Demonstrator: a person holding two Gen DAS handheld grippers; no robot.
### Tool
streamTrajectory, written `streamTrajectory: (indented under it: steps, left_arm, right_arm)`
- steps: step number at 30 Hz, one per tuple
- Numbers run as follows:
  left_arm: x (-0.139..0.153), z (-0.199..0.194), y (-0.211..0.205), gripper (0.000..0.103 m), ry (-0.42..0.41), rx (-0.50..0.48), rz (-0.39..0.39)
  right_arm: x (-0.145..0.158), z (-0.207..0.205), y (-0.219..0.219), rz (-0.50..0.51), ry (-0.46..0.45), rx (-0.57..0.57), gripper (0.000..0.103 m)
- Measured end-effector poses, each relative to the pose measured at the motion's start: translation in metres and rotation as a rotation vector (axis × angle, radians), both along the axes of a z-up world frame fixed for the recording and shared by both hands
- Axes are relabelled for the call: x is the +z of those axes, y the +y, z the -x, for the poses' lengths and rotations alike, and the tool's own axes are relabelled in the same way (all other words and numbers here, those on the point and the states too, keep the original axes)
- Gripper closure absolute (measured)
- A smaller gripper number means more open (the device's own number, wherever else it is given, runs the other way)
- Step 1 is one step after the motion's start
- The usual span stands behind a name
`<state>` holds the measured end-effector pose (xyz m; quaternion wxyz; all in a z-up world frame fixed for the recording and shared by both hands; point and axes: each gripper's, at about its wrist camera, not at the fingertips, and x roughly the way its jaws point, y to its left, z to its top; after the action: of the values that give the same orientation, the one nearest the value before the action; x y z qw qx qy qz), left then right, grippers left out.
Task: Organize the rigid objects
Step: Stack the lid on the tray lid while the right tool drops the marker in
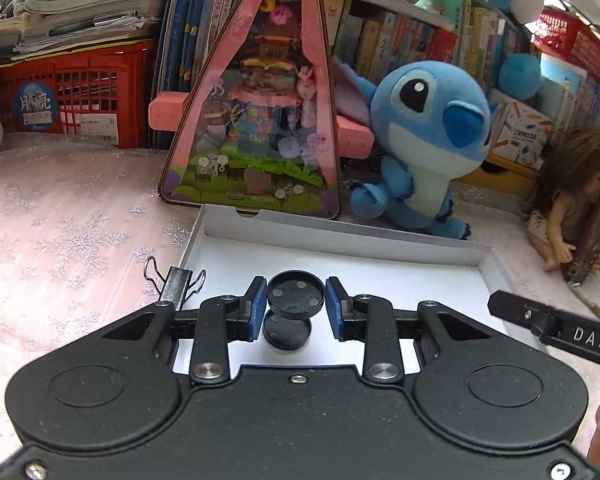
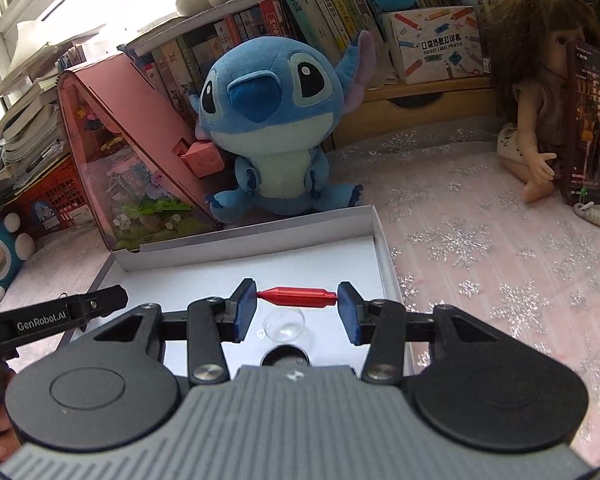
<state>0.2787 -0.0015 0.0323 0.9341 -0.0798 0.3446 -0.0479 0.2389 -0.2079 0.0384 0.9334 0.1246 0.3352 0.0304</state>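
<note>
Fingers (image 1: 256, 308) pinch black cap (image 1: 295, 294); red cylinder (image 2: 297, 296) clamped.

The right gripper's (image 2: 297, 304) body hides most of the black round thing (image 2: 286, 356) in the white box (image 2: 384, 256). The doll's (image 2: 540, 92) face sits half behind a dark card (image 2: 590, 120). The binder clip (image 1: 176, 280) is partly tucked behind the left gripper (image 1: 296, 306).

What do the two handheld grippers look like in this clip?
The left gripper has a matte black body with round caps, silver screws, black linkages and blue pads. The right gripper matches, but has a ribbed grey top plate. White lettering shows on the sides: "GenRobot.AI" and "DAS". No sleeves or cables are visible.
</note>
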Motion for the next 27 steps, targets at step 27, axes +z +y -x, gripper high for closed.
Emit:
streamTrajectory:
  steps: [27]
  left_arm:
    - [-0.030, -0.014, -0.020, 0.073, 0.010, -0.002, -0.116]
  right_arm:
    - [-0.031, -0.023, 0.020, 0.077, 0.029, 0.007, 0.053]
